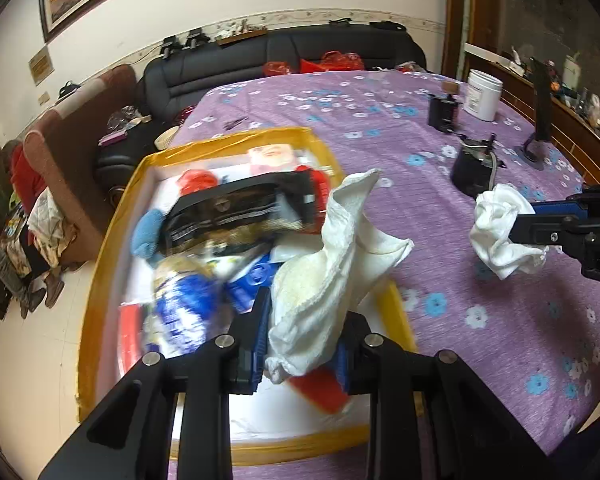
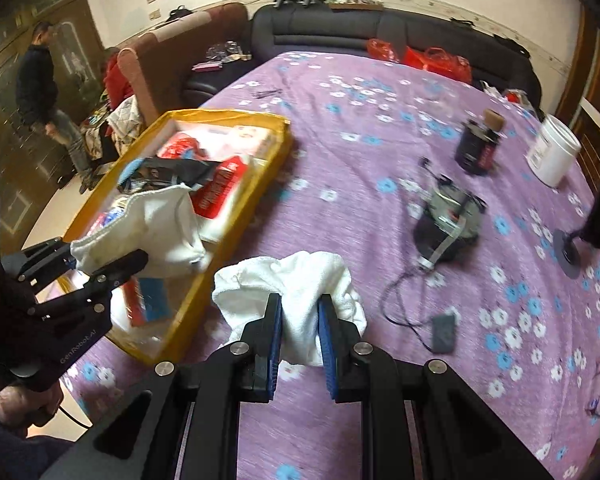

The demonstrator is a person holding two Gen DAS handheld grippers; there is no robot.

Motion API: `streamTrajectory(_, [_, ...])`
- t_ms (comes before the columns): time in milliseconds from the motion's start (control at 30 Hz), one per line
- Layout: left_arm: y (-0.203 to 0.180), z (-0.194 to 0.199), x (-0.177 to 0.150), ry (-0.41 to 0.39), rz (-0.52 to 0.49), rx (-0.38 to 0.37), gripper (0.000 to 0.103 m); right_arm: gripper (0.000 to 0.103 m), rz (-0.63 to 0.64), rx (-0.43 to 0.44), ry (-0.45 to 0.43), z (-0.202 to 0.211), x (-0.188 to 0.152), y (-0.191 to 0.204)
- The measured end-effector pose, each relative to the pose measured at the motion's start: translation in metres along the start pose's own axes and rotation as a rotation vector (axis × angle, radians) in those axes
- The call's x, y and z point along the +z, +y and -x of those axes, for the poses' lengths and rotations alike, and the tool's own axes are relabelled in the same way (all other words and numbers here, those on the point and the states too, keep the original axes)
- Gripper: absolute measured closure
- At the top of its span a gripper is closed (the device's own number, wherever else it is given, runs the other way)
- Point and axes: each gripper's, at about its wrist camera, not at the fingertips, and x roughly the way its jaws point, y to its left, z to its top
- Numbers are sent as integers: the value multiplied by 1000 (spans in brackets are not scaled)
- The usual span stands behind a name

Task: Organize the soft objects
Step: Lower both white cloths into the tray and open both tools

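left wrist view: my left gripper [image 1: 302, 334] pinches a crumpled white terry cloth with a yellowish stain [image 1: 332, 264] between its blue-padded fingers [image 1: 260, 332], and the cloth bunches upward over the shallow yellow-rimmed cardboard box [image 1: 112, 240]. the box sits on the purple flowered tablecloth [image 1: 480, 320] and is packed with blurred items: a black foil packet [image 1: 236, 212], a light blue fuzzy piece [image 1: 146, 234], red packets and a blue-and-white wrapper. far to the right in this view my right gripper [image 1: 512, 224] comes in from the side, closed on a second bunched white cloth [image 1: 500, 232] held above the tablecloth, apart from the box.

right wrist view: that same bunched white cloth [image 2: 296, 292] is clamped between my right gripper's [image 2: 300, 340] blue pads [image 2: 276, 336], spilling out on both sides of them, just beside the near corner of the box [image 2: 188, 300]. my left gripper [image 2: 100, 268] shows at the left with the stained cloth [image 2: 160, 224] hanging over the box contents. further out on the tablecloth [image 2: 380, 140] stand a round dark device with a trailing cable [image 2: 448, 228], a dark jar with a cork-coloured top [image 2: 478, 146] and a white plastic tub [image 2: 554, 154], all well apart from both cloths.
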Motion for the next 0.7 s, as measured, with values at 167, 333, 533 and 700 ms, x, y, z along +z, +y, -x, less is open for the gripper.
streamTrajectory(167, [21,-1,-6,10,33,12,76,83,39,27,-2,-9,16,27])
streamTrajectory(333, [39,-2,-12,21,59,23,76,83,71,53,1,-19,30,51])
streamTrajectory(533, [58,-3,-16,22,74,32,76,83,106,84,10,-35,45,77])
streamTrajectory(700, [70,-5,-15,23,82,34,75,83,115,102,32,-52,57,91])
